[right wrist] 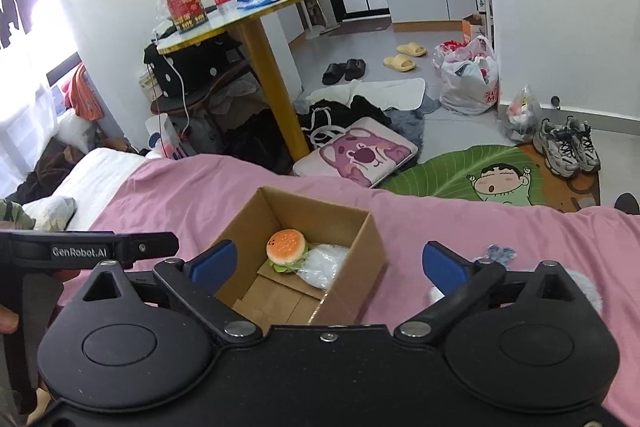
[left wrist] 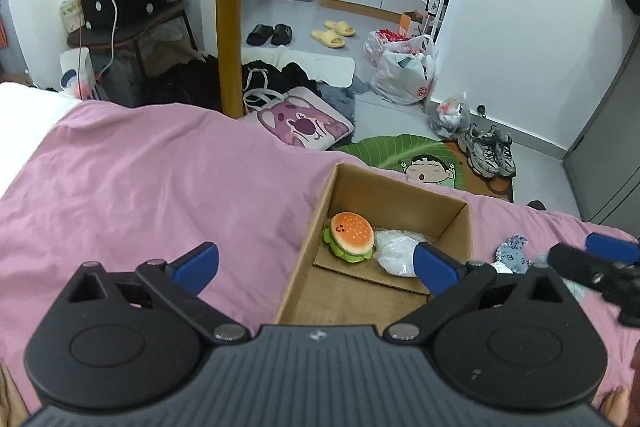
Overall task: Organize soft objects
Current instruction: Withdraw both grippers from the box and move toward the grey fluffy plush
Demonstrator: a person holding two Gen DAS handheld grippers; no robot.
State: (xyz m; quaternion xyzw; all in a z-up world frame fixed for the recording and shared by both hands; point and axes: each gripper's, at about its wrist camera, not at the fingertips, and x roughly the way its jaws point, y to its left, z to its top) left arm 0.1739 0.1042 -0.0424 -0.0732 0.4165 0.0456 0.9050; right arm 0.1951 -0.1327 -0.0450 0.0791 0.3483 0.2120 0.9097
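Cardboard, left wrist view: we're looking into an open brown box point(left wrist: 400, 227) sitting on the pink bedsheet point(left wrist: 160, 187).
Inside the box: we spot a burger plush point(left wrist: 351, 235) on its side near the far end, touching a white crinkly soft bundle point(left wrist: 394, 251) to its right.
Left gripper point(left wrist: 316, 265): our blue fingers are spread wide, nothing between them; the left finger is over the sheet, the right one in front of the box and the white bundle.
Right of the box: we see a small blue-grey plush point(left wrist: 513, 253) lying on the sheet, just outside the cardboard wall.
Far right edge: the other tool's dark body point(left wrist: 592, 273) pokes into frame, near that blue-grey plush.

Cardboard, right wrist view: same box point(right wrist: 352, 259), now left of centre ahead of us.
Inside the box: burger plush point(right wrist: 286, 249) and white bundle point(right wrist: 324, 265), touching, towards the far right corner.
Right gripper point(right wrist: 330, 263): we've got the jaws wide apart and empty, with the box's right half between the fingers in view.
Beside the right finger: the blue-grey plush point(right wrist: 496, 251) on the pink sheet point(right wrist: 520, 235), mostly hidden by the finger arm; a pale fuzzy thing point(right wrist: 584, 285) further right, too hidden for us to name.
Left edge: the left tool's handle point(right wrist: 80, 251), held by a hand point(right wrist: 8, 321).
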